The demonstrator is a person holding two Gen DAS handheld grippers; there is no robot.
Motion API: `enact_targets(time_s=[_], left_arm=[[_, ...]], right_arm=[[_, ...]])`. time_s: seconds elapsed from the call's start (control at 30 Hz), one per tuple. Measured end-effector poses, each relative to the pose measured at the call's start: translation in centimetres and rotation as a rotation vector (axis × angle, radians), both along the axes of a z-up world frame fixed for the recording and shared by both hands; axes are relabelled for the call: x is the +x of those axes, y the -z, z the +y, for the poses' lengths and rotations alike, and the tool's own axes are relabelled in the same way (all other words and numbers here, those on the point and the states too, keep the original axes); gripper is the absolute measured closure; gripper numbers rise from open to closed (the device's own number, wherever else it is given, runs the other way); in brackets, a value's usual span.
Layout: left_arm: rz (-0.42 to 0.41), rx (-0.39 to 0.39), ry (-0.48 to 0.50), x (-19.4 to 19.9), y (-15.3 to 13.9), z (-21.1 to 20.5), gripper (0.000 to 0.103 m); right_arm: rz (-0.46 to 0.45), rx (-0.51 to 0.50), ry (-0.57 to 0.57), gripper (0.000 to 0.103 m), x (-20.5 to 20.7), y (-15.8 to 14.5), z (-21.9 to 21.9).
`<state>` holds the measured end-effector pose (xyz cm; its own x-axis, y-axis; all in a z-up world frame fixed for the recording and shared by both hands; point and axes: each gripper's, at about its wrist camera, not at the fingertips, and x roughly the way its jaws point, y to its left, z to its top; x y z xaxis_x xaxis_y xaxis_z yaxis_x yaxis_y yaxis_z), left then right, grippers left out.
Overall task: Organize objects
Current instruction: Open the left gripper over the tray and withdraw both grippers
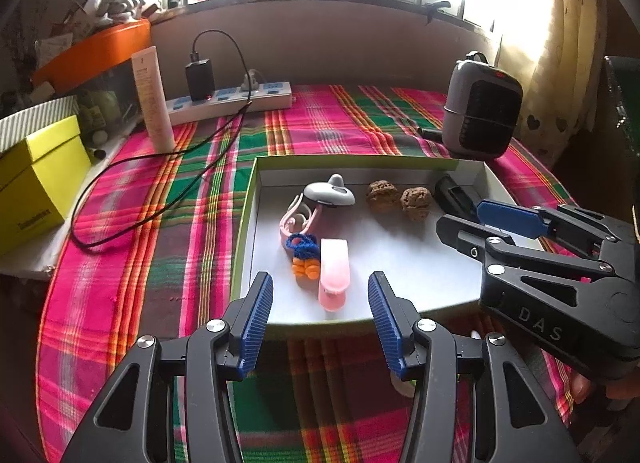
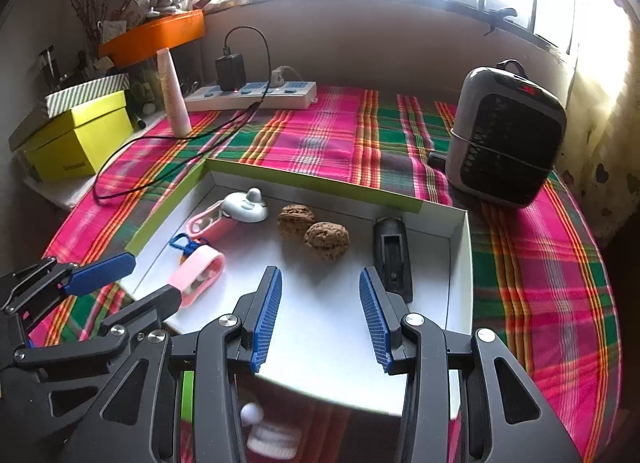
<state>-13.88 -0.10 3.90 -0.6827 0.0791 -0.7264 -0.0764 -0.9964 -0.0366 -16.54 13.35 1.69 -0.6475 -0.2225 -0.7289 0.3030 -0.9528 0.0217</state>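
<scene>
**Both tools open over the tray; sorting not yet committed to a pick**

While the shallow white tray (image 1: 248, 199) with the green outer rim sits on the plaid-covered worktop (image 1: 320, 123), it carries all the small items: a pink clip (image 1: 335, 271) nearest the front edge, a blue-and-orange knitted charm (image 1: 304, 253) touching its left side, a pink-and-grey handled gadget (image 1: 320, 199) behind those, two walnuts (image 2: 314, 231) side by side mid-tray, and a black oblong piece (image 2: 392, 255) along the right wall.

Left hand-held gripper (image 1: 320, 319): jaws spread, nothing between them, hovering at the front rim with the pink clip in line. Right hand-held gripper (image 2: 320, 319): jaws also spread and empty, over bare tray floor, walnuts ahead and the black piece just beside its right finger.

Judgement: step in hand is choosing and approaching a first item. For the left, close across the clip's narrow width; the charm touches it and could snag and come along, so enter from the clip's free right side. For the right, walnuts are round and hard and likely to roll out of a pinch, so centre the pads on the widest part and close slowly.

Outside the tray: heater (image 2: 508, 143) behind right, power strip (image 1: 232, 101) with charger and a loose cable (image 1: 160, 179) behind left, yellow box (image 1: 40, 179) at far left.
</scene>
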Motion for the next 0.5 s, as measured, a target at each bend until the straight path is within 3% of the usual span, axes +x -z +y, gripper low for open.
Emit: enact_targets(time_s=[0.5], left_arm=[[0.029, 0.023, 0.006, 3.3, -0.6, -0.1, 0.055]], right_arm=[[0.049, -0.015, 0.014, 0.061, 4.3, -0.7, 0.6]])
